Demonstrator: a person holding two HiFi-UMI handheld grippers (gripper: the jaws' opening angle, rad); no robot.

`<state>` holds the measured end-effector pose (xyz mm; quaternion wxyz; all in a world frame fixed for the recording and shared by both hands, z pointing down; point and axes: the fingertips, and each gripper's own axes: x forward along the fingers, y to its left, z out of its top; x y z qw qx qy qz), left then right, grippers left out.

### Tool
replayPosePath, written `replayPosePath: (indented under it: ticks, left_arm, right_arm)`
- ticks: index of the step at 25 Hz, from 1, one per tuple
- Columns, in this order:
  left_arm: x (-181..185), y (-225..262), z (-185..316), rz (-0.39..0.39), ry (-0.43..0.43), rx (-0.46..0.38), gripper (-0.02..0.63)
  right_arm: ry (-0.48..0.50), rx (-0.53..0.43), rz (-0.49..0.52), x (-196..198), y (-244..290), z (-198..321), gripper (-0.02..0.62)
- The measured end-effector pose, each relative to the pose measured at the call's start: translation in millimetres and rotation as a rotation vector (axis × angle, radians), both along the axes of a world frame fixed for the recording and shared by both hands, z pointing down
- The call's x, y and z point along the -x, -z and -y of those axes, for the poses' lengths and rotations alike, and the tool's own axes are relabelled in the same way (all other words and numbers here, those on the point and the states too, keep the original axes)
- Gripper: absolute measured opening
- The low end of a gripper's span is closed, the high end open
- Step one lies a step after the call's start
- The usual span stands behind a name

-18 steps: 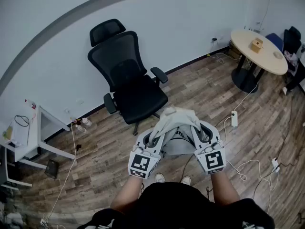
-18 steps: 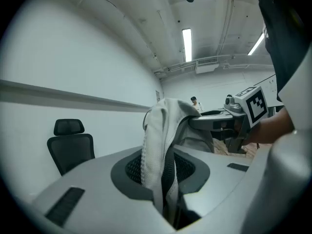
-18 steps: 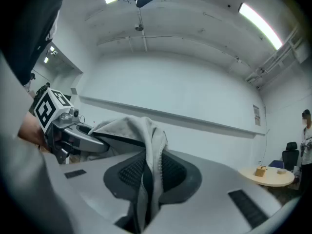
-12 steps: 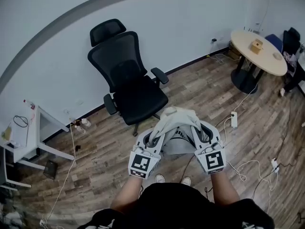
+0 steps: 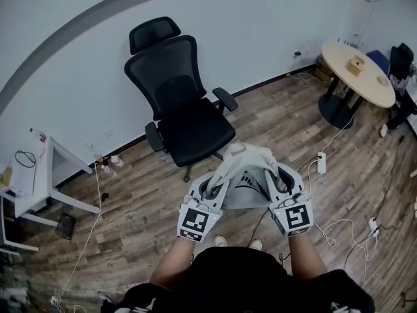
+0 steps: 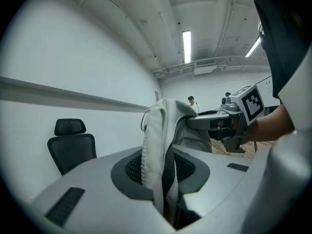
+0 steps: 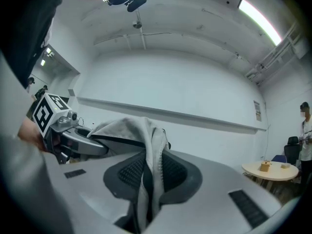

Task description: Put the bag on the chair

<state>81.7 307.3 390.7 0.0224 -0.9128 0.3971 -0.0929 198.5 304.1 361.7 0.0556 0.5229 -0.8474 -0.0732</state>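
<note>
Grippers in both hands are clenching a pale grey fabric bag (image 5: 245, 168), holding it up in the air between them. The left gripper (image 5: 210, 189) is pinching one edge of the cloth with its jaws nearly closed, and the right gripper (image 5: 281, 182) is doing the same on the opposite edge. The bag is hanging over a wooden floor (image 5: 130, 207), near a black office chair (image 5: 186, 119) but not touching it. A round table (image 5: 355, 70) is standing far right and a white desk (image 5: 39, 178) far left.

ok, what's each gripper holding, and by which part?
Both hold the light grey bag: the left gripper is shut on the fabric strap at its left top, the right gripper on the strap at its right top.
</note>
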Motion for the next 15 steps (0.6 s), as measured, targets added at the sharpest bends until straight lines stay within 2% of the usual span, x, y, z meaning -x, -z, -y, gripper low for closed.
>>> replayPosePath:
  ticks: [7, 15]
  left_arm:
    - [29, -1, 7, -0.002, 0.0, -0.005, 0.083]
    - [40, 0, 29, 0.032, -0.002, -0.004, 0.083]
  right_arm:
    - [-0.006, 0.001, -0.002, 29, -3, 7, 0.078]
    - [0.003, 0.002, 0.02, 40, -3, 31, 0.078]
